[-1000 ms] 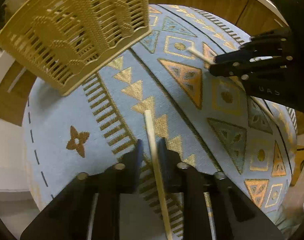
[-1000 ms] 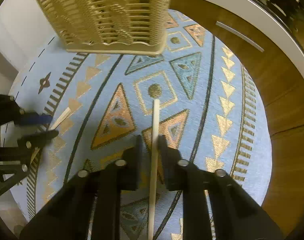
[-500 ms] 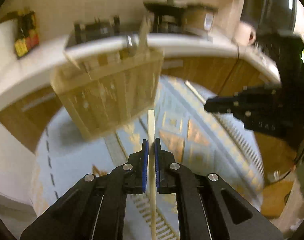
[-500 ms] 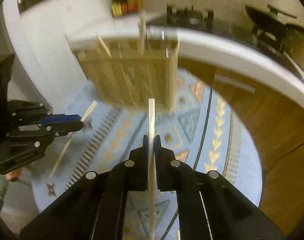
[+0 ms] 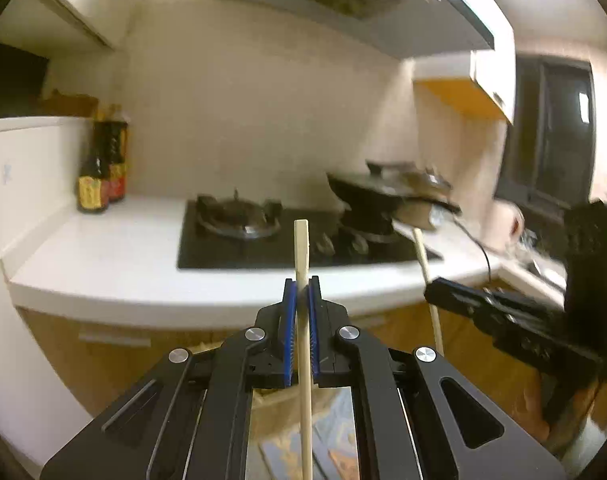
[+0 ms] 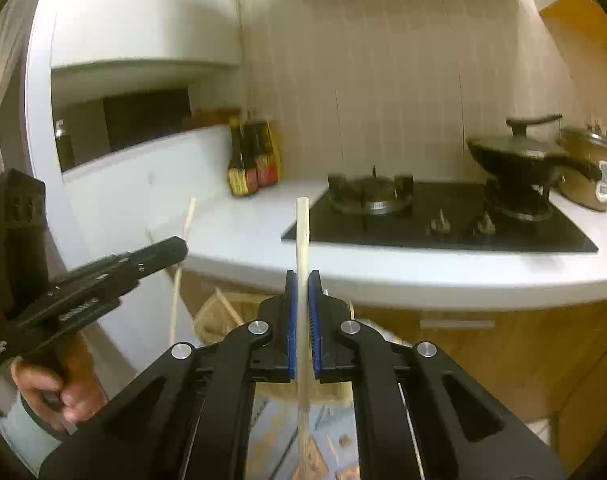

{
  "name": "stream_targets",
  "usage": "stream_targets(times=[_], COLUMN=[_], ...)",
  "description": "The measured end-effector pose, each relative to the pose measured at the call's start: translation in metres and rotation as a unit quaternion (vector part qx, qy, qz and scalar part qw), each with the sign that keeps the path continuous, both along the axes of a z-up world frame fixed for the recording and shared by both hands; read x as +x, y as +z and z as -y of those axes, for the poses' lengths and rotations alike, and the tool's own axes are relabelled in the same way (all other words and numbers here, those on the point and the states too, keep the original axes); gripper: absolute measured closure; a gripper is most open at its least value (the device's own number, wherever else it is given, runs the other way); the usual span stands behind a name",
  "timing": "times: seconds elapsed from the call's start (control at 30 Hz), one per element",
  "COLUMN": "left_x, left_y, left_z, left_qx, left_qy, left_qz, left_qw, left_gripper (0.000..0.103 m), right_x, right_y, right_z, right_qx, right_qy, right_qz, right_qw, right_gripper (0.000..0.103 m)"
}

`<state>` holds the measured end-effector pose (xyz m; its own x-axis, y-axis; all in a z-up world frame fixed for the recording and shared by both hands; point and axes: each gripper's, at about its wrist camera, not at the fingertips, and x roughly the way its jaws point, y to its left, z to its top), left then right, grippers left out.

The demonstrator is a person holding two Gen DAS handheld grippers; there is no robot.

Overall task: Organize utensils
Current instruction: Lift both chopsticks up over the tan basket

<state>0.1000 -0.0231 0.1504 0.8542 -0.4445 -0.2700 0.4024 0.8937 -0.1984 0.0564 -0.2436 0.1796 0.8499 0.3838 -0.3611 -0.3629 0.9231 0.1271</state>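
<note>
My left gripper (image 5: pixel 302 292) is pressed together on a chopstick (image 5: pixel 302 256), the blue pads clamping it at mid-length. The stick stands upright between the pads, its squared top end rising above them in front of the counter (image 5: pixel 103 256) edge, its lower part running down between my fingers and out of the bottom of the left wrist view.

My right gripper (image 6: pixel 302 286) is likewise pinching a second chopstick (image 6: pixel 302 236), held upright in the same manner, blue pads tight against both sides, top end standing clear above the counter edge.

Each claw shows in the other's camera. In the left wrist view the right gripper enters from the right edge, its stick tilted slightly, top end near the hob (image 5: pixel 303 236). In the right wrist view the left gripper (image 6: pixel 175 246) enters from the left edge, its stick (image 6: pixel 181 264) nearly vertical; a hand (image 6: pixel 63 392) grips the handle beneath it.

Below my right claw, partly hidden by the fingers, a tan slatted basket (image 6: pixel 219 316) stands on a blue patterned mat (image 6: pixel 279 432) in front of the wooden cabinet fronts. Contents of the basket cannot be made out.

On the counter: two dark sauce bottles (image 6: pixel 253 160) at the back left corner against the wall, a black gas hob in the middle, a lidded wok (image 6: pixel 527 160) on its right burner, a rice cooker (image 6: pixel 591 168) at the right edge.
</note>
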Motion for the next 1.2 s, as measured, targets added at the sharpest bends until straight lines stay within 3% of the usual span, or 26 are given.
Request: stream_targets(times=[0.33, 0.57, 0.73, 1.2], left_x=[0.017, 0.029, 0.038, 0.037], left_y=[0.012, -0.002, -0.014, -0.043], left_z=[-0.013, -0.008, -0.007, -0.009], left_qx=[-0.072, -0.090, -0.085, -0.060], left_qy=[0.062, 0.089, 0.093, 0.083], left_qz=[0.090, 0.142, 0.146, 0.129], left_qw=[0.9914, 0.9818, 0.9812, 0.9863], left_gripper=[0.099, 0.099, 0.099, 0.099], right_x=[0.037, 0.074, 0.083, 0.075], right_y=[0.013, -0.004, -0.024, -0.054], right_z=[-0.004, -0.004, -0.019, -0.023], right_qx=[0.026, 0.060, 0.027, 0.012], right_qy=[-0.057, -0.074, -0.087, -0.092], right_qz=[0.108, 0.116, 0.137, 0.140], right_qw=[0.992, 0.989, 0.986, 0.986], right_gripper=[0.099, 0.099, 0.099, 0.099])
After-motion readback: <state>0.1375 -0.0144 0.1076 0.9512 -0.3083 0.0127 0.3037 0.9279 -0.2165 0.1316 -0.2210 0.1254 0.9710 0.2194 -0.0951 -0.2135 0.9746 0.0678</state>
